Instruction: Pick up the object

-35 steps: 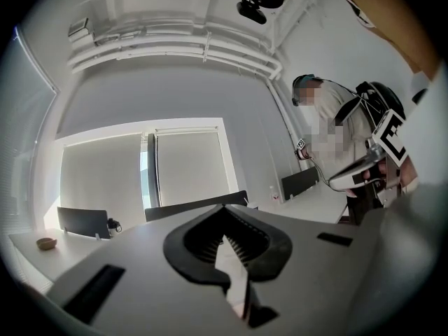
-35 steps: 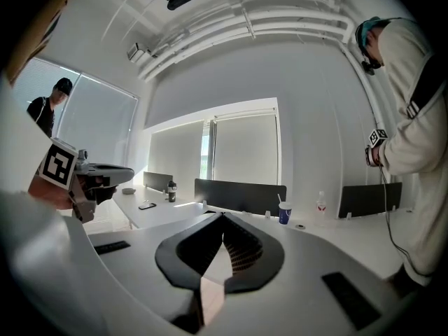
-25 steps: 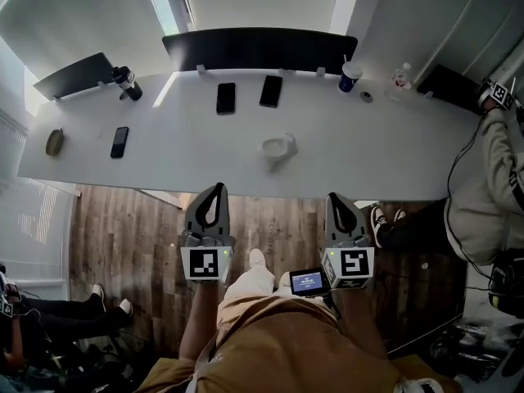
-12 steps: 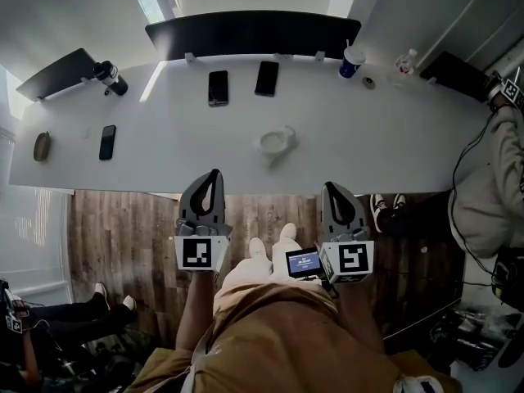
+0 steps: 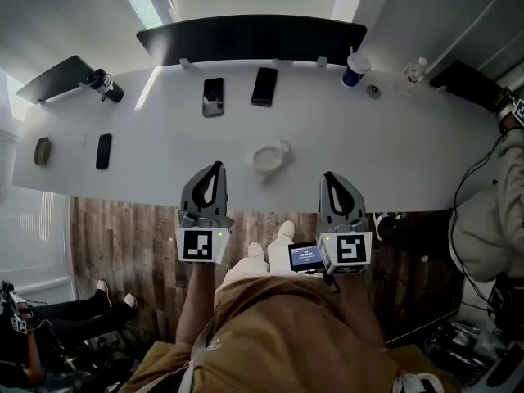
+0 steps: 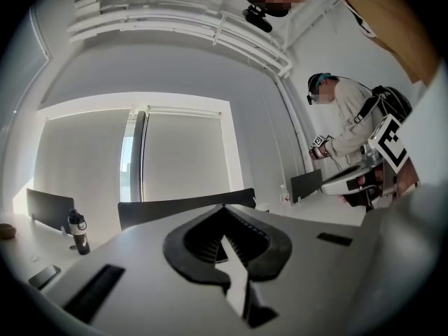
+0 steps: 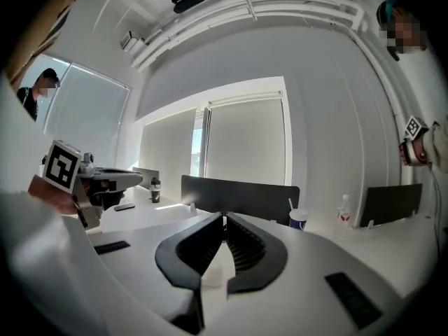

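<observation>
A small white cup-like object point(image 5: 272, 157) lies on the long white table point(image 5: 393, 146), near its front edge. My left gripper point(image 5: 214, 168) is shut and empty, its tips just over the table's edge, to the left of and slightly nearer than the object. My right gripper point(image 5: 329, 177) is shut too, to the right of the object and also clear of it. In the left gripper view the gripper point(image 6: 224, 208) holds nothing between its closed jaws. The right gripper view shows the same for the other gripper point(image 7: 224, 217).
Two black phones point(image 5: 213, 97) point(image 5: 264, 86) lie further back, a third phone point(image 5: 103, 151) at the left. A dark bottle point(image 5: 105, 84), a blue cup with a straw point(image 5: 354, 70) and a clear bottle point(image 5: 415, 70) stand by dark partitions point(image 5: 254, 39). A person point(image 5: 491, 211) stands at the right.
Both grippers have moved forward, from over the wooden floor to the table's front edge. The white object now lies closer to them. Both stay shut.
</observation>
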